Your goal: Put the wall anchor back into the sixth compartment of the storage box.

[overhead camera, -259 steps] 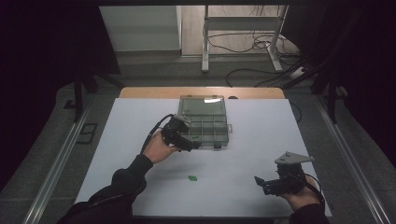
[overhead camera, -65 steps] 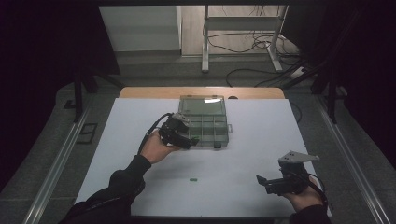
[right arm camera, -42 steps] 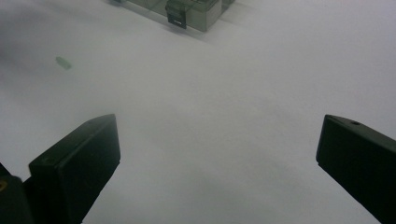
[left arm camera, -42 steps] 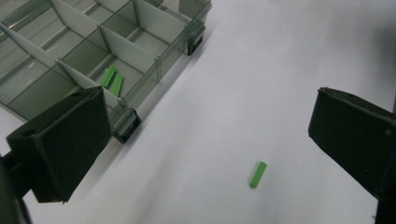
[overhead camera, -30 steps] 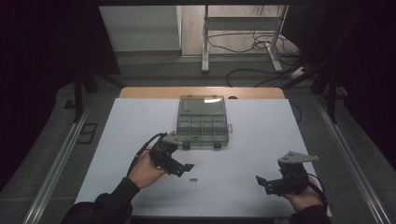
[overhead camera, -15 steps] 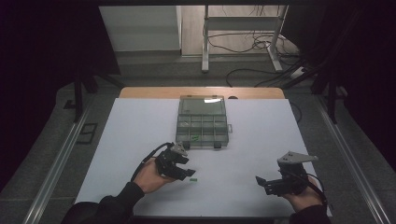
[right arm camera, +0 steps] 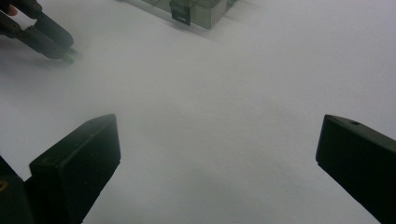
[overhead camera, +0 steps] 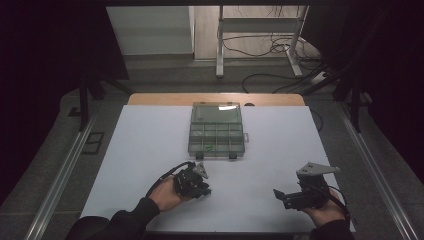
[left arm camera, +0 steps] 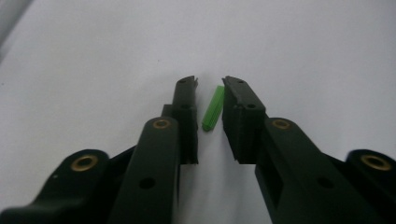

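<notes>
A small green ribbed plug (left arm camera: 212,108) lies on the white table sheet (overhead camera: 145,145) between the jaws of my left gripper (left arm camera: 209,80). It leans against the right-hand jaw, and a thin gap separates it from the other jaw. Those jaws have just been closing around it. From above, the left gripper (overhead camera: 204,190) rests low on the sheet, in front of the compartment box (overhead camera: 216,131). My right gripper (overhead camera: 278,194) stays at the near right, open with nothing between its jaws (right arm camera: 219,135). In the right gripper view the left gripper (right arm camera: 49,39) touches down at the green plug (right arm camera: 69,59).
The clear compartment box has its lid raised at the back and a green piece in a front cell. Its latch (right arm camera: 180,15) faces me. Bare white sheet lies between the two grippers. A wooden table edge (overhead camera: 165,99) runs behind the box.
My left hand came back from the box toward the near side and sank to the sheet. Its jaws narrowed from wide open to close around the green plug. The right gripper stayed put.
</notes>
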The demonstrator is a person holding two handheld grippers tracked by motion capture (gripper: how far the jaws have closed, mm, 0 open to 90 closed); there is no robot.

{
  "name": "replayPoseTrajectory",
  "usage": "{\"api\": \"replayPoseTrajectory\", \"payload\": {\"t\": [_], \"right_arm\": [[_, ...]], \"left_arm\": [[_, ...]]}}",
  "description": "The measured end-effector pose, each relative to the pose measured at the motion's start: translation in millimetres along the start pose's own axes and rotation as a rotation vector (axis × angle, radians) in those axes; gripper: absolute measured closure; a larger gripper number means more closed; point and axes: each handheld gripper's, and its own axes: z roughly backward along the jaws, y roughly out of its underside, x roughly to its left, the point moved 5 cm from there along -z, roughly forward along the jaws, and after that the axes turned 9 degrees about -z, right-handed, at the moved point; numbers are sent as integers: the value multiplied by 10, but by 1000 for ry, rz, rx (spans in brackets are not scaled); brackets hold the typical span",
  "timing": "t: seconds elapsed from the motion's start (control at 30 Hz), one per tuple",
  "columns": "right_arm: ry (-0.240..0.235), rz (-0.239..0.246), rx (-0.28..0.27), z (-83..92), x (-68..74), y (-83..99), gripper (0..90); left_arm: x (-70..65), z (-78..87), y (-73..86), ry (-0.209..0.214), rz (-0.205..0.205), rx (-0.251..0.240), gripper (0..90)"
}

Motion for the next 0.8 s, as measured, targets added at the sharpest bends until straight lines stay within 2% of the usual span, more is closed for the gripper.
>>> {"api": "replayPoseTrajectory", "payload": {"t": [0.1,0.27,0.7,0.73,0.8], "right_arm": [[0,1,2,-2,2,1,0],[-1,1,3,-2,1,1,0],[-3,1,9,-6,3,1,0],[-4,1,9,-8,4,3,0],[-3,0,10,-5,5,4,0]], "left_arm": [[-5,-12,-3,-10,-20,5,817],[11,2,-9,2,-15,0,843],[121,221,-80,20,58,-95,848],[122,233,-90,17,75,-108,848],[135,252,-94,17,76,-113,848]]}}
